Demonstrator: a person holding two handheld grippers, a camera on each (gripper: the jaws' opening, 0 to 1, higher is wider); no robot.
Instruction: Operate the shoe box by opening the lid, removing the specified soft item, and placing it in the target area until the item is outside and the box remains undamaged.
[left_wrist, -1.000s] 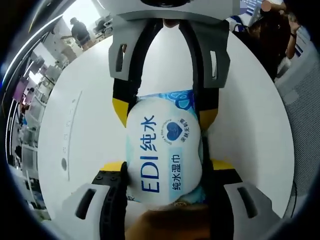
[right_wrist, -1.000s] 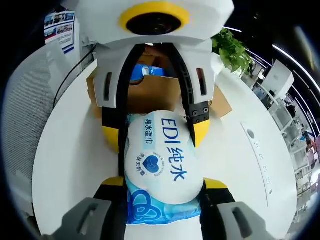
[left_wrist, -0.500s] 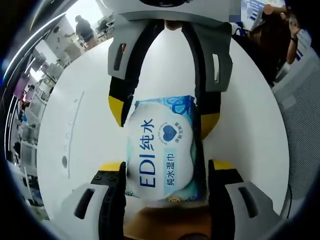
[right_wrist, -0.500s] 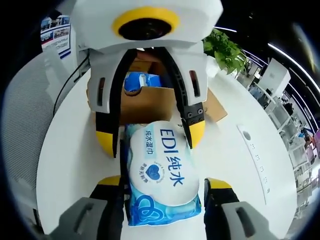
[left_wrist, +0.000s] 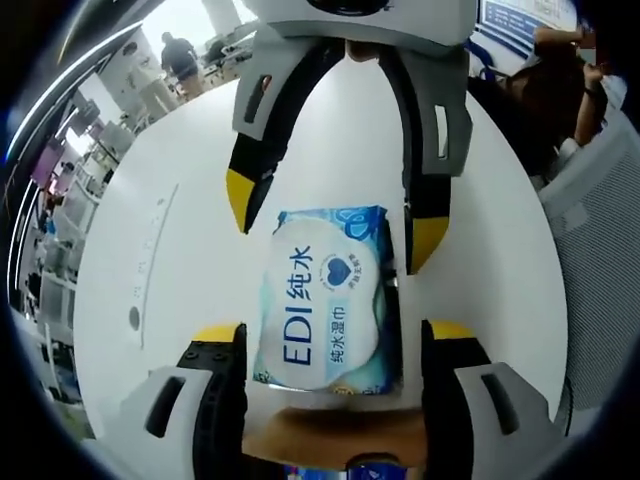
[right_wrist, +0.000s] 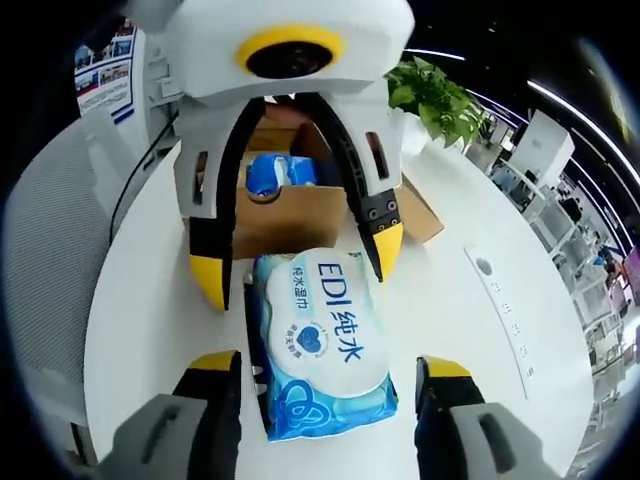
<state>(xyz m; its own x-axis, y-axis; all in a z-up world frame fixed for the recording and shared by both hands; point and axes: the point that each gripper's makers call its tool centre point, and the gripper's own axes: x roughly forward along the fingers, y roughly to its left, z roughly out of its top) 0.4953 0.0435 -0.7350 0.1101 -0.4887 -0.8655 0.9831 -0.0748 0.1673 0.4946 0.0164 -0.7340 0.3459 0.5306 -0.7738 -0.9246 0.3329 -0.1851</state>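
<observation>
A soft blue-and-white wet wipes pack (left_wrist: 325, 305) (right_wrist: 320, 340) lies flat on the white table (left_wrist: 150, 200) (right_wrist: 130, 330). My left gripper (left_wrist: 332, 335) is open, its yellow-tipped jaws standing on either side of the pack's near end with a small gap. My right gripper (right_wrist: 328, 365) is open too and faces the left one from the pack's other end. Each one appears in the other's view, the right gripper (left_wrist: 332, 225) and the left gripper (right_wrist: 298, 265), jaws spread. Behind the left gripper stands the open brown shoe box (right_wrist: 290, 215) with another blue pack (right_wrist: 280, 172) inside.
A box flap (right_wrist: 420, 215) lies out to the right. A socket strip (right_wrist: 505, 310) (left_wrist: 140, 290) is set into the table. A potted plant (right_wrist: 435, 100) stands at the far edge. A mesh chair (right_wrist: 50, 230) (left_wrist: 600, 250) is beside the table, and people (left_wrist: 180, 60) stand far off.
Both grippers held the wipes pack squeezed between their jaws; both have opened and drawn back, and the pack now lies flat on the table.
</observation>
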